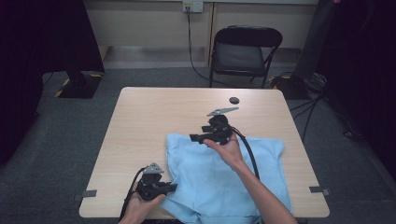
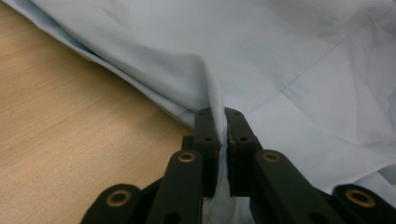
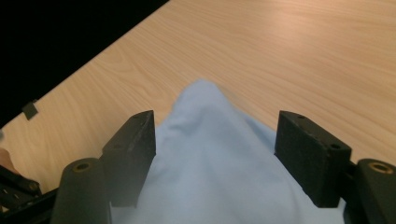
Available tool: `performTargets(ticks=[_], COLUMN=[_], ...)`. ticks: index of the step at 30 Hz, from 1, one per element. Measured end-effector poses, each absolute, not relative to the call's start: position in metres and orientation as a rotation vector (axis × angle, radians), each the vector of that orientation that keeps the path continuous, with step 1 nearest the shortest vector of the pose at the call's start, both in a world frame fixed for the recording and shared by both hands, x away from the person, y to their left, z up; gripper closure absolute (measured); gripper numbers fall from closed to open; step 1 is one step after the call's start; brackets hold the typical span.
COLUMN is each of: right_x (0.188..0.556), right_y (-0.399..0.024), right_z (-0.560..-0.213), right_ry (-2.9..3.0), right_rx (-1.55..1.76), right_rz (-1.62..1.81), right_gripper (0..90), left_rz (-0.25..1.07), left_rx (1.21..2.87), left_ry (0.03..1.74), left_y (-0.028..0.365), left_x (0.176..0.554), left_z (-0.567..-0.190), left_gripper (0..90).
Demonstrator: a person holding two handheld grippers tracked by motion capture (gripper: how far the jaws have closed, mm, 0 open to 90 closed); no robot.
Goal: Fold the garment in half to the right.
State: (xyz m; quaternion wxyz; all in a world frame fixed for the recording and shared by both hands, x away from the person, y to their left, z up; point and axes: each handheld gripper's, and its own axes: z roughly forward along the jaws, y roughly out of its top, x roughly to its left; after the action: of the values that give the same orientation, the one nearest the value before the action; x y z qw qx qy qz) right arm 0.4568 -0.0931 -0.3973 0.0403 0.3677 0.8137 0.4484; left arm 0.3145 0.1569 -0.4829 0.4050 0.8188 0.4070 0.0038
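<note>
Left gripper pins the shirt, right one hangs over the far corner

The light blue shirt [image 1: 224, 172] is spread on the near right part of the table [image 1: 140, 121]. The left gripper [image 2: 217, 122] is clamped on a fold at its near left edge, probably to anchor it while the other side gets worked. The right gripper [image 3: 215, 140] has its 2 jaws apart with the shirt's corner lying below them, nothing pinched, so I'd guess it's lining up a grab.

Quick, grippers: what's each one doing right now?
Left gripper: shut on the blue cloth, at its edge.
Right gripper: open above the cloth, pads not touching it.
</note>
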Motion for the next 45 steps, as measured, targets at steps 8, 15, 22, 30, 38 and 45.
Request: performTargets(ticks=[8, 15, 22, 30, 38, 45], right_x=[0.475, 0.49, 0.5, 0.506, 0.504, 0.503], right_y=[-0.032, -0.003, 0.003, 0.008, 0.017, 0.017], right_z=[-0.408, -0.439, -0.459, -0.474, -0.484, -0.483], right_ry=[2.573, 2.66, 2.669, 2.63, 2.588, 2.54], right_rx=[1.098, 1.15, 1.194, 1.269, 1.232, 1.215], right_rz=[1.381, 1.298, 1.265, 1.245, 1.162, 1.076], right_gripper=[31.6, 32.6, 35.6, 35.2, 42.1, 68.7], left_rz=[0.009, 0.016, 0.02, 0.016, 0.01, 0.013], left_rx=[2.067, 2.077, 2.082, 2.081, 2.079, 2.078], left_ry=[1.017, 1.015, 1.012, 1.013, 1.01, 1.012], left_y=[0.157, 0.157, 0.156, 0.156, 0.157, 0.157], left_x=[0.315, 0.314, 0.314, 0.314, 0.314, 0.315], left_z=[-0.483, -0.483, -0.483, -0.483, -0.483, -0.483], left_gripper=[85.7, 85.7, 85.7, 85.8, 85.8, 85.8])
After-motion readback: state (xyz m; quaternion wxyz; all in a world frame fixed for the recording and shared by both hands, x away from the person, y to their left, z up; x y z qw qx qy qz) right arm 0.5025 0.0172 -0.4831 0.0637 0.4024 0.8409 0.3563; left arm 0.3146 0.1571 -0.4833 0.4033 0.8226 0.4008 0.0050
